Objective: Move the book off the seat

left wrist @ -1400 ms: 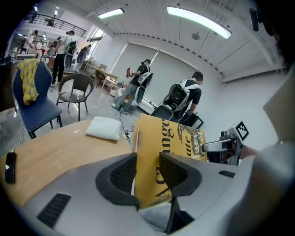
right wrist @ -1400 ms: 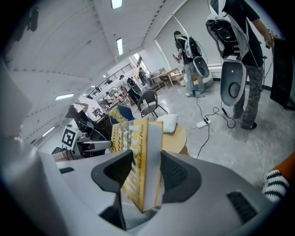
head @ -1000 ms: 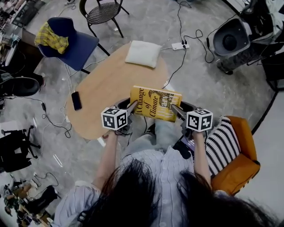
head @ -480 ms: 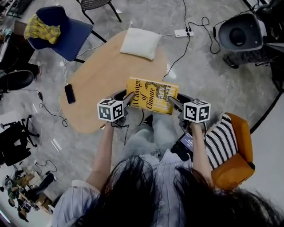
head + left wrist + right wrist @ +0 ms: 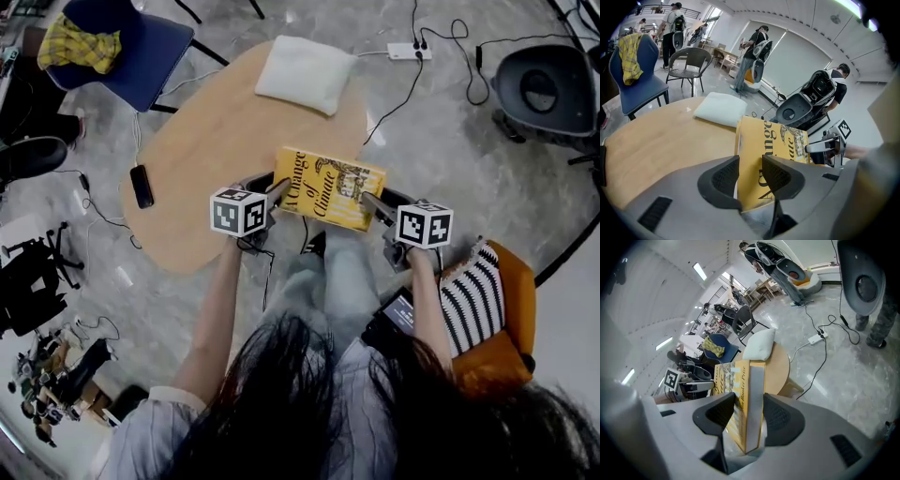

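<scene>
While both grippers kept their grip, the book [image 5: 328, 187] had sunk closer to the wooden surface [image 5: 206, 141] than a second before. Left gripper [image 5: 279, 192] clamped one end, right gripper [image 5: 371, 200] the other. Yellow cover up, dark lettering, over the surface's near edge.

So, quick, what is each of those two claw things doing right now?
Left gripper: closed on the yellow book, gripping its left end.
Right gripper: closed on the same book, gripping its right end.
</scene>
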Motion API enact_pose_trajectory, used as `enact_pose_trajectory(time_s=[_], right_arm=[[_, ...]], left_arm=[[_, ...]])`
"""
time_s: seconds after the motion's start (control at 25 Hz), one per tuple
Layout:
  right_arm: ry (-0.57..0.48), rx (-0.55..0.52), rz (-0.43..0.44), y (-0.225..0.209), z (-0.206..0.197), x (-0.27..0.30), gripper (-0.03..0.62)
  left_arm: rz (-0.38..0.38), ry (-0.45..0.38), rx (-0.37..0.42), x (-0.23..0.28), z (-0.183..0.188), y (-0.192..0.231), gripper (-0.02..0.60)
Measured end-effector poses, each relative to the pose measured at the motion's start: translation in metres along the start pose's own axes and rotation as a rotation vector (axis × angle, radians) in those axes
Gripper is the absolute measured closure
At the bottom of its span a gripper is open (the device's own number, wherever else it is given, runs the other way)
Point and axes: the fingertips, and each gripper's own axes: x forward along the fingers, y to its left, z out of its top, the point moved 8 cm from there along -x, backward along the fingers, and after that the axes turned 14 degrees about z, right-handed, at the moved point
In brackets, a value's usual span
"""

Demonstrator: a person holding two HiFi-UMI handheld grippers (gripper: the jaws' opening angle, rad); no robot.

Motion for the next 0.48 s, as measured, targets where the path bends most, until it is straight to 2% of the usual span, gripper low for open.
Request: enact_pose_trajectory(time_s=[0.24, 0.48], right_arm=[[0.015, 0.035, 0.021, -0.031, -0.004, 0.015, 0.395], [0.028, 0.072, 0.023, -0.063, -0.004, 0.042, 0.395]], left_arm=[[0.003, 0.057, 0.024, 0.028, -0.006, 0.006, 0.425], [0.033, 0.093, 0.009, 0.063, -0.012, 0.021, 0.425]])
